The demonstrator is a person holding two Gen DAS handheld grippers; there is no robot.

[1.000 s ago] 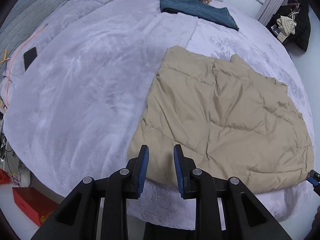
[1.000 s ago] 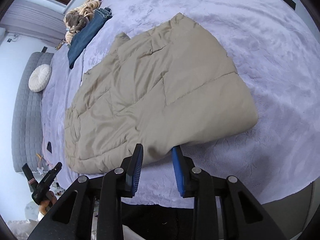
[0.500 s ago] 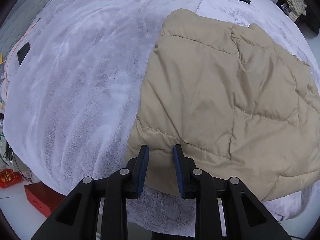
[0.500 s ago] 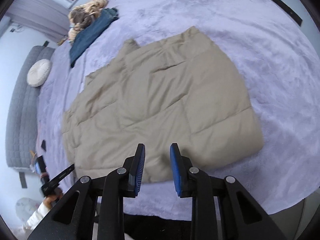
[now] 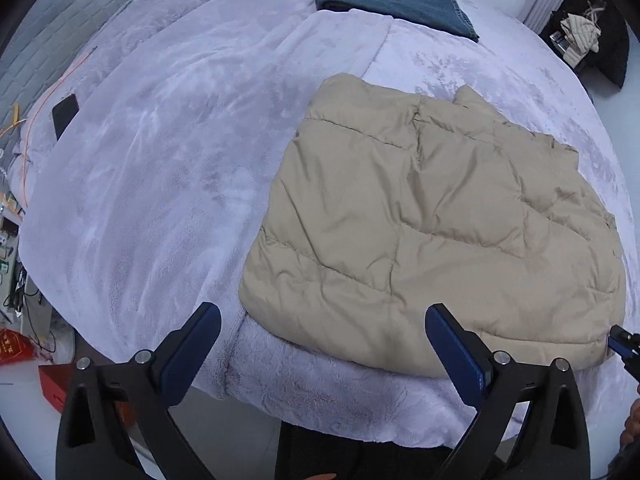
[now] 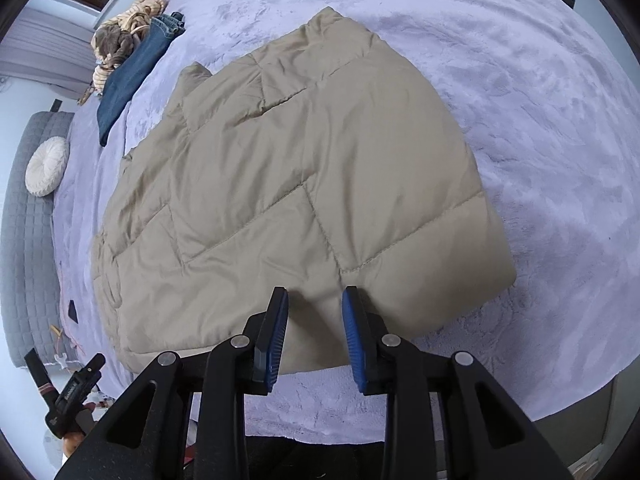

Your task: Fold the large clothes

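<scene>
A beige quilted jacket (image 5: 420,220) lies folded flat on the lilac plush bed cover (image 5: 160,160). My left gripper (image 5: 323,312) hovers over the jacket's near left corner. Its jaws are opening and stand wide apart, and no fabric is pinched between them. In the right wrist view the jacket (image 6: 300,180) fills the middle. My right gripper (image 6: 316,292) hangs just above its near edge. Those jaws are narrowly apart and opening slightly, with nothing gripped. The right gripper's blue tip (image 5: 620,340) shows past the jacket's right corner.
Folded blue jeans (image 5: 384,0) and a heap of tan knitwear (image 6: 128,28) lie at the far side of the bed. A round white cushion (image 6: 46,166) rests by the grey headboard. A black phone (image 5: 64,114) lies at the left edge. A red box (image 5: 52,384) sits on the floor.
The left jaws have swung from narrow to wide open, and that gripper has drawn back up from the jacket's corner. The right gripper has come down closer to the near edge.
</scene>
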